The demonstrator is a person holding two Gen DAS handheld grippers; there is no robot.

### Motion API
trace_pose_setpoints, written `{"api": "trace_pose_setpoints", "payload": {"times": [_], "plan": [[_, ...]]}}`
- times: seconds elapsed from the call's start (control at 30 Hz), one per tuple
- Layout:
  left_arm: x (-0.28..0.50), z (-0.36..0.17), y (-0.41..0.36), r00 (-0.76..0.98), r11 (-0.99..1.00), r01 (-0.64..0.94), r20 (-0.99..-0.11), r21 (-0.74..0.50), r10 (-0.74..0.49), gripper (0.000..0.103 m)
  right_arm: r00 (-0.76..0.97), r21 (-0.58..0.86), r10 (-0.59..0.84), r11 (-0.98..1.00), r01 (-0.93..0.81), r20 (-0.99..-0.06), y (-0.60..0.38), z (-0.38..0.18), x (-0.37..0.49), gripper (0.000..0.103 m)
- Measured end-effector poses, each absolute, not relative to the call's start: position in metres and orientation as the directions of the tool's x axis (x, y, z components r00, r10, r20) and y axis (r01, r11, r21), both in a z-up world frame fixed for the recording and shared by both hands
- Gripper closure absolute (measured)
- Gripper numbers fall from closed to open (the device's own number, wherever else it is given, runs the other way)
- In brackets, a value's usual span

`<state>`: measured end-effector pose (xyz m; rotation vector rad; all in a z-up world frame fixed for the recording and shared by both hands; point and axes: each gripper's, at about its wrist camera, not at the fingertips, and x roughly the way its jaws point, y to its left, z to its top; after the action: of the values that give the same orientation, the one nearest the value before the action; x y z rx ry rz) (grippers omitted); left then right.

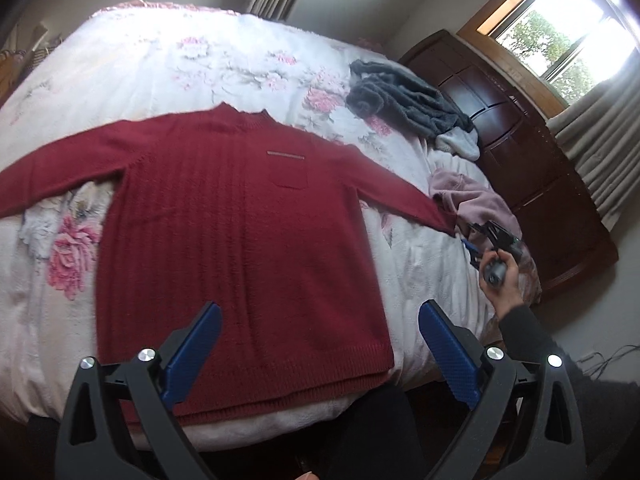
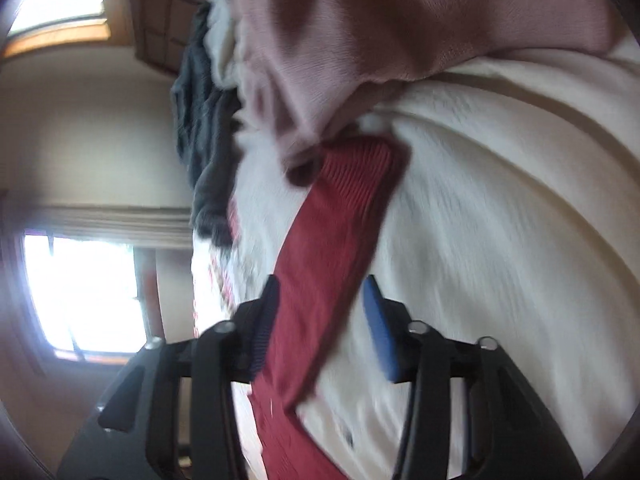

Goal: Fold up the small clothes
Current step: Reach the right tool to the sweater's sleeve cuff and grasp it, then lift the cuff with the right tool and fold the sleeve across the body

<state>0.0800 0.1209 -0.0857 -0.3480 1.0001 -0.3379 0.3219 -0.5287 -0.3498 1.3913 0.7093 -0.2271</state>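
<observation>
A dark red sweater (image 1: 240,240) lies flat, front up, on the bed with both sleeves spread out. My left gripper (image 1: 320,312) hovers open above its hem, the blue fingers (image 1: 200,344) wide apart and holding nothing. A hand (image 1: 502,284) holds my right gripper (image 1: 476,240) at the end of the right sleeve. In the right wrist view that red sleeve (image 2: 340,208) runs between the parted fingers of my right gripper (image 2: 324,300), with the ribbed cuff (image 2: 360,160) ahead of them. The jaws stand open around the sleeve without pinching it.
A dusty pink garment (image 1: 468,196) lies crumpled just past the cuff, and a grey fleecy one (image 1: 404,96) lies farther back. The floral quilt (image 1: 180,60) covers the bed. A dark wooden cabinet (image 1: 532,168) stands at the right bed edge under a window (image 1: 560,32).
</observation>
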Motion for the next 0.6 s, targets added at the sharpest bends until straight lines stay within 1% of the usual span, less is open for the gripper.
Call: {"api": "trace_pose_setpoints", "payload": {"times": [0.13, 0.23, 0.4, 0.57, 0.6], "plan": [[0.095, -0.101, 0.11, 0.472, 0.892, 0.118, -0.766, -0.436, -0.437, 0.004, 0.767, 0.806, 0.25, 0.14, 0.575, -0.591, -0.548, -0.384, 0.348, 0.064], [0.101, -0.108, 0.108, 0.456, 0.89, 0.115, -0.772, -0.442, -0.442, 0.004, 0.739, 0.775, 0.234, 0.154, 0.613, -0.632, -0.55, -0.4, 0.36, 0.064], [0.107, -0.116, 0.109, 0.443, 0.883, 0.101, -0.774, -0.458, -0.452, 0.004, 0.742, 0.773, 0.217, 0.159, 0.614, -0.634, -0.552, -0.411, 0.374, 0.07], [0.106, -0.117, 0.123, 0.454, 0.874, 0.07, -0.765, -0.481, -0.457, 0.004, 0.746, 0.776, 0.211, 0.15, 0.613, -0.631, -0.552, -0.417, 0.389, 0.07], [0.106, -0.118, 0.127, 0.456, 0.87, 0.061, -0.761, -0.489, -0.46, 0.004, 0.744, 0.773, 0.208, 0.157, 0.615, -0.634, -0.551, -0.415, 0.392, 0.074]]}}
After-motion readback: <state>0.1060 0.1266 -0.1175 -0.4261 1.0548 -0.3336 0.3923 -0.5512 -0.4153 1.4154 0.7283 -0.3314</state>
